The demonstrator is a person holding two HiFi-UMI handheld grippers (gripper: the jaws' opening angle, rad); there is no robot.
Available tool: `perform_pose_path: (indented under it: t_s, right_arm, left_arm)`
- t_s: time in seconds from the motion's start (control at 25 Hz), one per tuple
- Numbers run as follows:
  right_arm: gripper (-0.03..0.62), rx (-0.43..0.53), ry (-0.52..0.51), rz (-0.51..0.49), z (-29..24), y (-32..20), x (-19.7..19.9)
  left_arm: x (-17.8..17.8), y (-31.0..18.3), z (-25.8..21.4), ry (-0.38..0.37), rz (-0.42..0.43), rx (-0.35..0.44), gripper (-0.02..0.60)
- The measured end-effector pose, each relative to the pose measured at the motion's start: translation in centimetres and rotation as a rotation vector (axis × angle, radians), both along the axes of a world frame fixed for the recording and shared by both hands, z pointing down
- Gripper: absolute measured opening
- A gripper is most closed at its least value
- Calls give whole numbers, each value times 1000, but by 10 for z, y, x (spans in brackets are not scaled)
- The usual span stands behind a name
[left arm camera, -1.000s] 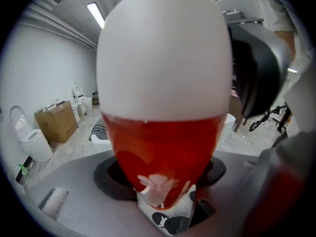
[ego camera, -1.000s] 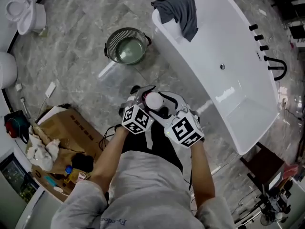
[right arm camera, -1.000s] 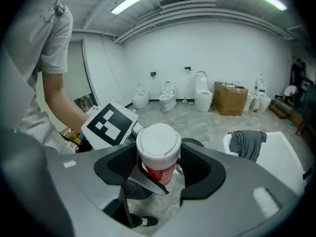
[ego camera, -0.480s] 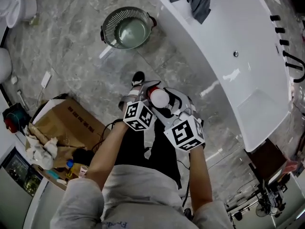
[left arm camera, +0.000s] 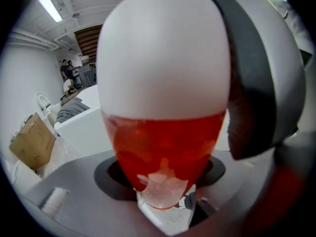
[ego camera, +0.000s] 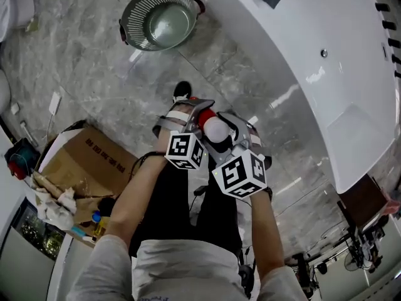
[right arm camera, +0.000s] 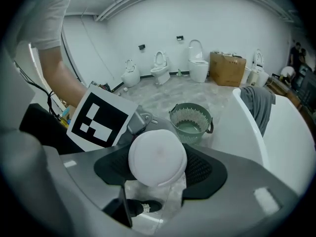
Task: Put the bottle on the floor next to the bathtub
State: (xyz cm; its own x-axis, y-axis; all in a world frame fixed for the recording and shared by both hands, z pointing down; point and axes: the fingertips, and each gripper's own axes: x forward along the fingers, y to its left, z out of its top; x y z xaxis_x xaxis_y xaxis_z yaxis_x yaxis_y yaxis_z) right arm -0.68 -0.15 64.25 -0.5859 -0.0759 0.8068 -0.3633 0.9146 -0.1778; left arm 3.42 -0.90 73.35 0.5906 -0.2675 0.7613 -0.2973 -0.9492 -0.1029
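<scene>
The bottle [ego camera: 215, 128] has a white cap and a red body. It is held above the marble floor [ego camera: 100, 86], between both grippers, in front of the person's body. My left gripper [ego camera: 191, 113] has its jaws on either side of the red body [left arm camera: 163, 147]. My right gripper [ego camera: 229, 129] is shut round the bottle just below the white cap [right arm camera: 157, 157]. The white bathtub [ego camera: 326, 61] lies to the right and far side of the grippers. The bottle's base is hidden.
A green basket-bowl [ego camera: 156, 17] stands on the floor beyond the grippers, left of the tub. An open cardboard box [ego camera: 75, 162] with clutter sits at the left. A grey towel [right arm camera: 256, 102] hangs over the tub rim. Toilets [right arm camera: 160, 69] line the far wall.
The basket and bathtub have slid toward the top of the head view as the person shifted. Both grippers stay together on the bottle, slightly lower in the view.
</scene>
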Motion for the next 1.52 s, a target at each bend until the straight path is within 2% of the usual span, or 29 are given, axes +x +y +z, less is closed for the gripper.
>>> perform_pose_path:
  t_s: [0.2, 0.28, 0.48, 0.76, 1.12, 1.32, 1.52]
  right_arm:
    - [266, 10, 104, -41, 35, 0, 8]
    - [285, 28, 138, -56, 43, -2, 9]
    - [284, 33, 166, -52, 51, -2, 7]
    - [284, 50, 156, -51, 60, -12, 3]
    - [284, 31, 187, -56, 80, -19, 7]
    - [284, 27, 259, -86, 101, -19, 19]
    - [284, 8, 346, -136, 129, -23, 34]
  left_arm:
    - [14, -1, 23, -36, 126, 40, 337]
    - [19, -1, 26, -23, 140, 37, 337]
    - [19, 0, 33, 10, 146, 39, 341]
    - [17, -9, 43, 40, 141, 29, 342]
    - [-6, -6, 61, 26, 95, -2, 342]
    - [-34, 4, 68, 8, 88, -36, 341]
    - [-64, 1, 61, 32, 24, -53, 341]
